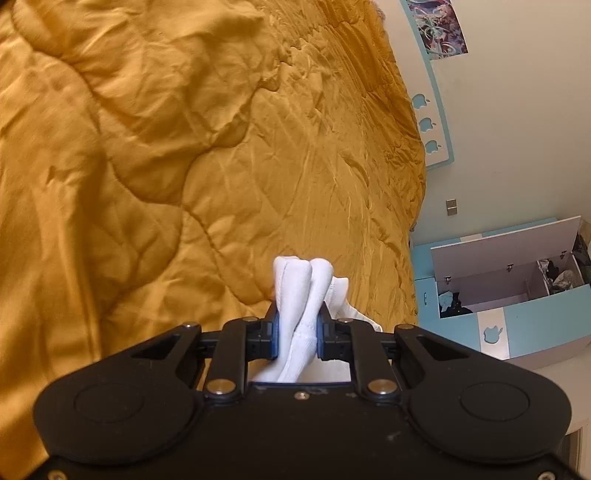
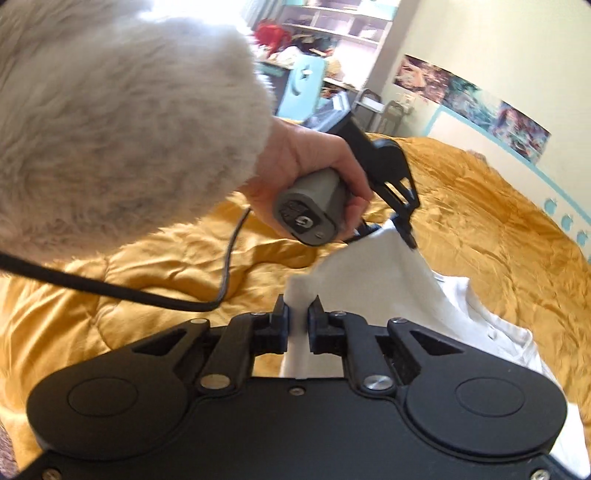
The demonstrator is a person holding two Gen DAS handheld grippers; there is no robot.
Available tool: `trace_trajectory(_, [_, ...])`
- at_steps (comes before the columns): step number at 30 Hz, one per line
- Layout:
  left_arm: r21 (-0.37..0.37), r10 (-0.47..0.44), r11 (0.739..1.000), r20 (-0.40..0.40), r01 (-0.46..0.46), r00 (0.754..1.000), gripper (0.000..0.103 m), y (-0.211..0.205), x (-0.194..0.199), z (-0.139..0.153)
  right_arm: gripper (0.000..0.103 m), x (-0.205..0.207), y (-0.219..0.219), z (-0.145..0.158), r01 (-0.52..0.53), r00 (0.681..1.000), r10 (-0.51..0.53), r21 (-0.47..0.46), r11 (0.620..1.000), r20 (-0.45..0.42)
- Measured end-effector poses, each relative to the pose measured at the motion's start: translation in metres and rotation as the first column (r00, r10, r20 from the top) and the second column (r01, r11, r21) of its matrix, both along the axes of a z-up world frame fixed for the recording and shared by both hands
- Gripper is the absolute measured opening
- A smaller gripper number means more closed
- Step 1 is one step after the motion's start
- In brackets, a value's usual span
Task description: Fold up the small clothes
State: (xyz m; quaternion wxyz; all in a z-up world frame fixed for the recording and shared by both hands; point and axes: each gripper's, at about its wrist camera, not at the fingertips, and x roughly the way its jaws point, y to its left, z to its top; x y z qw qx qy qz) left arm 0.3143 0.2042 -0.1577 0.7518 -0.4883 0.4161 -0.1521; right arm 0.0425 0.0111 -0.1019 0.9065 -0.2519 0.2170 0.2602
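A small white garment (image 2: 384, 273) is held up above a mustard-yellow quilt (image 2: 498, 229) on a bed. My left gripper (image 1: 297, 328) is shut on a bunched fold of the white garment (image 1: 301, 291). In the right wrist view the left gripper (image 2: 404, 229) pinches the cloth's upper edge, held by a hand in a fluffy grey sleeve. My right gripper (image 2: 297, 314) is shut on another edge of the same cloth, closer to the camera. The rest of the garment drapes down to the right onto the quilt.
The quilt (image 1: 184, 166) fills the left wrist view. A light blue toy box (image 1: 517, 291) with its lid open stands beside the bed. A black cable (image 2: 155, 295) trails over the quilt. Cluttered shelves (image 2: 332, 33) stand at the back.
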Motion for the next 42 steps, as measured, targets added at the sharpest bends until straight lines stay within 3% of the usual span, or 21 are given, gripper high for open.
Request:
trace_trajectory(5, [0.082,-0.017,0.997,0.021,0.015,1.000,0.015,-0.033,0.008,0.044,0.007,0.002,-0.047,0.028,0.080,0.997,-0.079,0.133,0.988,-0.012])
trace_trajectory(9, [0.148,-0.068,0.987,0.066,0.058,0.996,0.015,-0.086,0.015,0.083,0.007,0.005,-0.095,0.048,0.165,0.986,-0.162,0.248,0.955,-0.031])
trace_trajectory(14, [0.263,-0.160,0.957,0.113,0.126,0.981,0.014,-0.181,0.032,0.117,0.007,0.004,-0.159,0.060,0.276,0.958,-0.286,0.334,0.901,-0.020])
trace_trajectory(17, [0.352,-0.207,0.923,0.113,0.156,0.972,0.014,-0.240,0.039,0.126,0.007,0.003,-0.197,0.060,0.343,0.933,-0.358,0.373,0.862,-0.032])
trace_trajectory(25, [0.427,-0.320,0.865,0.062,0.265,0.945,0.014,-0.369,0.050,0.102,0.007,0.001,-0.298,0.037,0.520,0.844,-0.518,0.455,0.723,-0.141])
trace_trajectory(29, [0.420,-0.353,0.854,0.035,0.307,0.935,0.014,-0.416,0.052,0.080,0.006,-0.008,-0.339,0.019,0.590,0.795,-0.576,0.469,0.657,-0.192])
trace_trajectory(32, [0.445,-0.393,0.826,0.016,0.345,0.919,0.014,-0.447,0.051,0.066,0.006,-0.009,-0.364,0.007,0.638,0.757,-0.602,0.480,0.602,-0.252])
trace_trajectory(34, [0.463,-0.401,0.811,-0.006,0.358,0.916,0.016,-0.461,0.052,0.056,0.007,-0.002,-0.377,-0.007,0.673,0.735,-0.596,0.453,0.585,-0.323])
trace_trajectory(35, [0.459,-0.399,0.815,0.000,0.354,0.917,0.017,-0.465,0.053,0.052,0.010,-0.002,-0.382,-0.014,0.695,0.714,-0.609,0.452,0.559,-0.346])
trace_trajectory(36, [0.429,-0.391,0.834,0.015,0.347,0.920,0.020,-0.465,0.053,0.049,0.020,-0.004,-0.388,-0.020,0.717,0.692,-0.623,0.455,0.528,-0.366])
trace_trajectory(38, [0.320,-0.362,0.892,0.086,0.318,0.928,0.027,-0.462,0.052,0.051,0.021,-0.013,-0.398,-0.027,0.750,0.652,-0.655,0.455,0.480,-0.383])
trace_trajectory(39, [0.281,-0.357,0.907,0.114,0.315,0.927,0.031,-0.460,0.050,0.055,0.029,-0.016,-0.402,-0.028,0.753,0.647,-0.657,0.463,0.467,-0.389])
trace_trajectory(40, [0.270,-0.361,0.909,0.130,0.318,0.923,0.031,-0.459,0.048,0.061,0.038,-0.020,-0.406,-0.028,0.761,0.635,-0.660,0.470,0.447,-0.401])
trace_trajectory(42, [0.263,-0.382,0.905,0.157,0.334,0.911,0.032,-0.453,0.039,0.076,0.038,-0.026,-0.411,-0.024,0.776,0.611,-0.687,0.471,0.419,-0.394])
